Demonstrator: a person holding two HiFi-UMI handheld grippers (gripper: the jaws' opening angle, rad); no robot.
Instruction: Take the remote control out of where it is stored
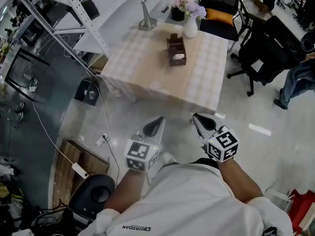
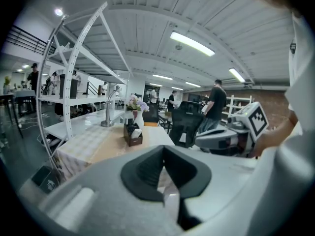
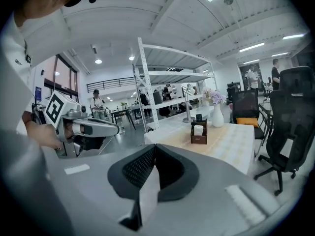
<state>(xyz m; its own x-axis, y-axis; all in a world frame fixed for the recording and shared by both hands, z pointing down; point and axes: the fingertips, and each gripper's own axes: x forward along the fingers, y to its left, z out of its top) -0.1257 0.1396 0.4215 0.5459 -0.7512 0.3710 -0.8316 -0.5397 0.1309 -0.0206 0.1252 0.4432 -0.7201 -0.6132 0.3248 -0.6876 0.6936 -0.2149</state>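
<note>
Fingers of our left gripper were pressed together and empty, like those of our right gripper. Open floor lay before the worktop's near edge. Well past that edge, a brown holder held the remote control upright.

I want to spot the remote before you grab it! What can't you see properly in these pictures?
- Inside the brown box: too small in every view. A white thing and a dark thing stick up, but what they are is unclear.
- Table's near side: left gripper view, partly hidden behind the left tool.
- Person at the right: head view, cut off by the edge.
</note>
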